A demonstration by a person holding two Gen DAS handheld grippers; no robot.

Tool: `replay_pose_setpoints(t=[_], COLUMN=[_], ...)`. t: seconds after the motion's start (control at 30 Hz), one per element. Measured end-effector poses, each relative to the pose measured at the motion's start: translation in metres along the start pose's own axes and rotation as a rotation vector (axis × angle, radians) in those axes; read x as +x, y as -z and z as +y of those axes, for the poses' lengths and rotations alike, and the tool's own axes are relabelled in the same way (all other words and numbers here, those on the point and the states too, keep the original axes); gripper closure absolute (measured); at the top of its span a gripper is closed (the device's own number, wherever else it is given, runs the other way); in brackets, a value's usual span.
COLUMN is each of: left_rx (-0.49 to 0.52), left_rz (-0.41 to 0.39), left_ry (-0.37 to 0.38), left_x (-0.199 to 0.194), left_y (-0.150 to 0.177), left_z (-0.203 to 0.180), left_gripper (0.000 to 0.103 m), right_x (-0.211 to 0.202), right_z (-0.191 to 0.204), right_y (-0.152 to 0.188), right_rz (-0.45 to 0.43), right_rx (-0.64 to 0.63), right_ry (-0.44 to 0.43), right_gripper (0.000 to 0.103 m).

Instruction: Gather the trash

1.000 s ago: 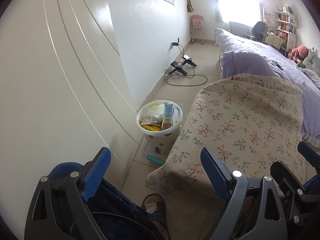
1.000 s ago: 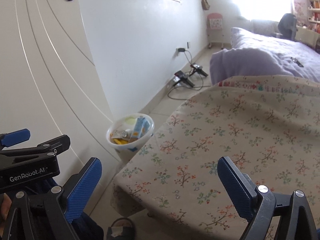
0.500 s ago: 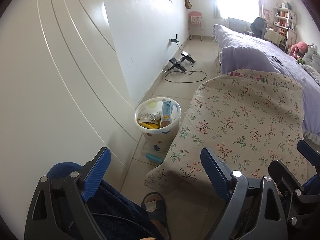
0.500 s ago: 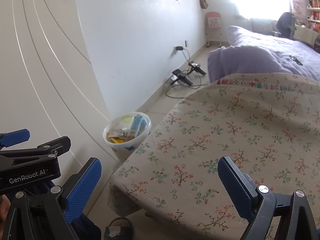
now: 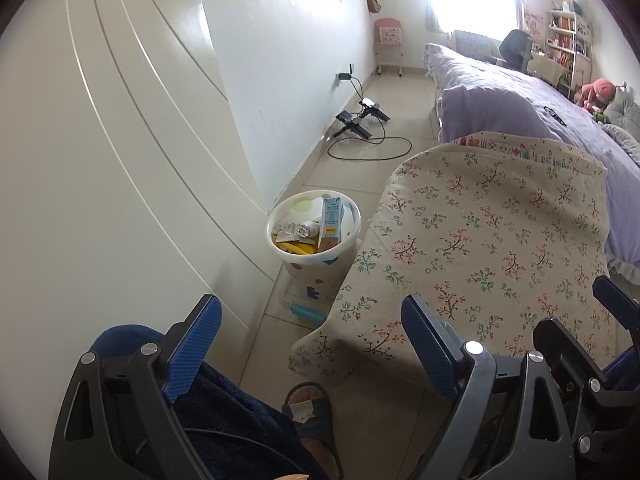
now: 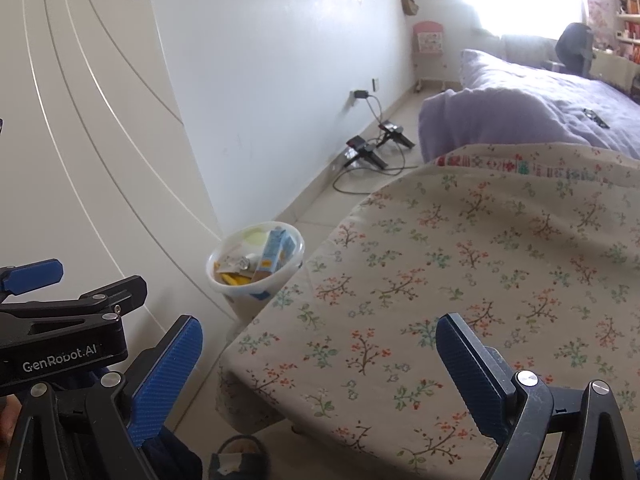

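A white trash bin stands on the tiled floor between the white wall and a table covered with a floral cloth. It holds a blue carton, yellow wrappers and other trash. The bin also shows in the right wrist view, with the carton inside. My left gripper is open and empty, held back from the bin above the floor. My right gripper is open and empty above the cloth's near edge. No loose trash shows on the cloth.
A small blue item lies on the floor at the bin's base. Black devices with cables lie by the wall farther on. A purple bed stands beyond the table. The person's sandalled foot is below.
Both grippers have drawn slightly back and up from the bin and table, so the bin sits a little farther away. Both stayed open and empty.
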State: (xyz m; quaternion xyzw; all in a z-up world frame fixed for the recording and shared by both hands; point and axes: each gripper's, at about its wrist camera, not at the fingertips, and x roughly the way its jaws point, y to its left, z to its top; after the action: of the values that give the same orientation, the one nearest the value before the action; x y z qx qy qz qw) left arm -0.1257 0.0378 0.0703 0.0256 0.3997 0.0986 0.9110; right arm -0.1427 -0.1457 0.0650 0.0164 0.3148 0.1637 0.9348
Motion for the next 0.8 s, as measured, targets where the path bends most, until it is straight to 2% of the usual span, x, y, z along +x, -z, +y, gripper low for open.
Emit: replay_pose_setpoints(t=[0.8], left_rx=[0.014], left_rz=[0.001], left_ry=[0.012], left_x=[-0.0021], left_y=[0.0015], left_z=[-0.0039], left_gripper=[0.01], right_x=[-0.0001], right_z=[-0.0068], right_y=[0.0004], right_rz=[0.003], right_rx=[0.006], right_ry=[-0.007], right_gripper=[0.005])
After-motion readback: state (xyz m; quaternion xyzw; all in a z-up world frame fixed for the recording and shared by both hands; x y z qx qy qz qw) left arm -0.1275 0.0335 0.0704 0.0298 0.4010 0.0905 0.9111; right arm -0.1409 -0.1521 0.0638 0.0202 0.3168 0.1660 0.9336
